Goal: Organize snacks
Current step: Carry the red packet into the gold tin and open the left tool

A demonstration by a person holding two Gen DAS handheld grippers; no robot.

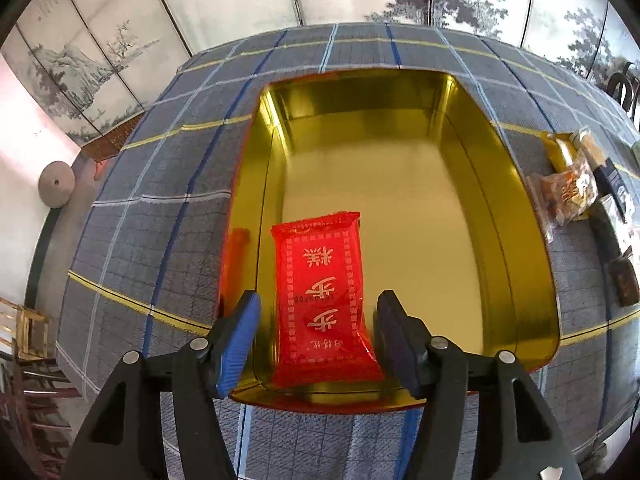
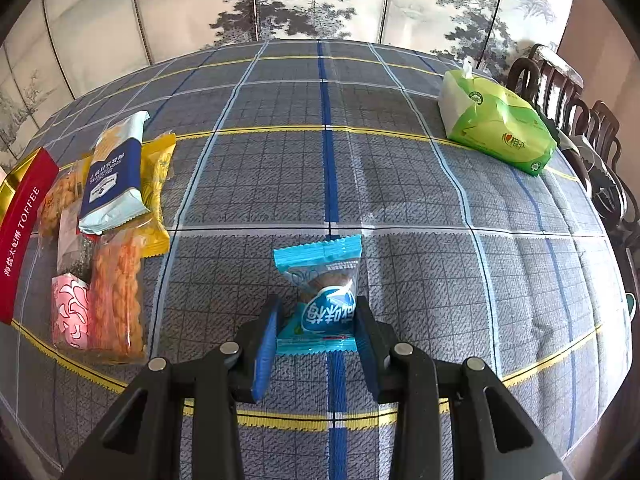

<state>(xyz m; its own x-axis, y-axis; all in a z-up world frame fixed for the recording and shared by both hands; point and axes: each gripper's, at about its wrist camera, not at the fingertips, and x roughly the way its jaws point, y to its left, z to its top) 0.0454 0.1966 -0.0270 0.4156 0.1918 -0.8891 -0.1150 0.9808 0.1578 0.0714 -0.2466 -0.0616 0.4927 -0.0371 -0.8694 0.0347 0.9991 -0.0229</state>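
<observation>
Release step — left gripper (image 1: pixel 316 340) spread, red pack (image 1: pixel 322 300) lying free in tin (image 1: pixel 516 184); right gripper (image 2: pixel 316 344) pinches blue pack (image 2: pixel 322 300) over cloth (image 2: pixel 400 184) — next, carry it to tin.

The left gripper (image 1: pixel 318 340) points steeply downward, its jaws standing well apart, with clear gaps either side of what lies between them (the blue pads (image 1: pixel 239 344) press on nothing). The right gripper (image 2: pixel 316 340) tilts down at much the same angle, its jaws drawn closer together, both pads (image 2: pixel 266 350) pressing the sides of a small packet (image 2: pixel 324 300).
</observation>
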